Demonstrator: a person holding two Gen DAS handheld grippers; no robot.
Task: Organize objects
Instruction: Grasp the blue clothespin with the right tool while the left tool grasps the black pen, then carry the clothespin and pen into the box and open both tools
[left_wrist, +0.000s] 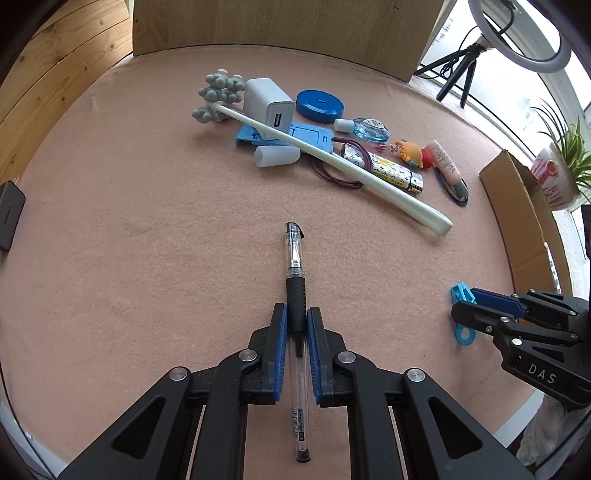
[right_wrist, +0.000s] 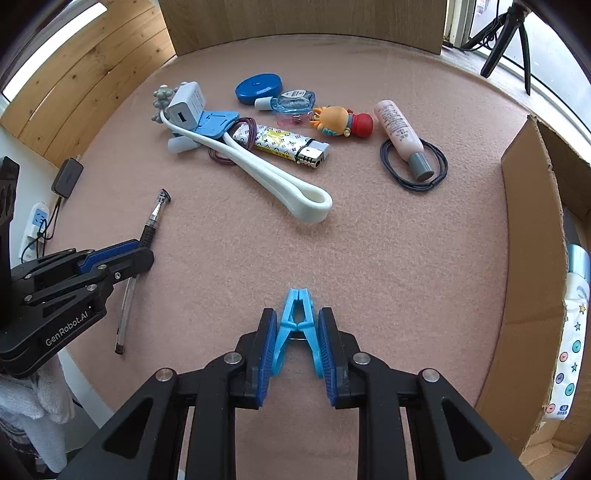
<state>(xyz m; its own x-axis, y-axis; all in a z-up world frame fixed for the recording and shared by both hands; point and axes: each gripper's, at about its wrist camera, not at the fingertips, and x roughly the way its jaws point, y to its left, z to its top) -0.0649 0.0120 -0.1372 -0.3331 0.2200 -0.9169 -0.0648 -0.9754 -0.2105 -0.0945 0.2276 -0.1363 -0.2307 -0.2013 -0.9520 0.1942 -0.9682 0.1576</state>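
Note:
A clear gel pen (left_wrist: 294, 258) with a black rubber grip lies on the pink felt mat (left_wrist: 147, 221). My left gripper (left_wrist: 296, 314) is shut on the pen's black grip, and the pen runs back between the fingers. In the right wrist view the same gripper (right_wrist: 144, 251) stands at the left over the pen (right_wrist: 153, 218). My right gripper (right_wrist: 297, 317) is shut on a light blue clothespin (right_wrist: 295, 306), whose legs are squeezed between the blue pads. In the left wrist view the right gripper (left_wrist: 465, 302) and clothespin (left_wrist: 460, 291) are at the right edge.
A pile lies at the back of the mat: a white-handled massager (right_wrist: 266, 177), a white charger (right_wrist: 186, 105), a blue round case (right_wrist: 258, 86), a patterned lighter (right_wrist: 288, 146), an orange toy (right_wrist: 338, 120), a pink tube (right_wrist: 400, 134) on hair ties. An open cardboard box (right_wrist: 532, 258) stands at the right.

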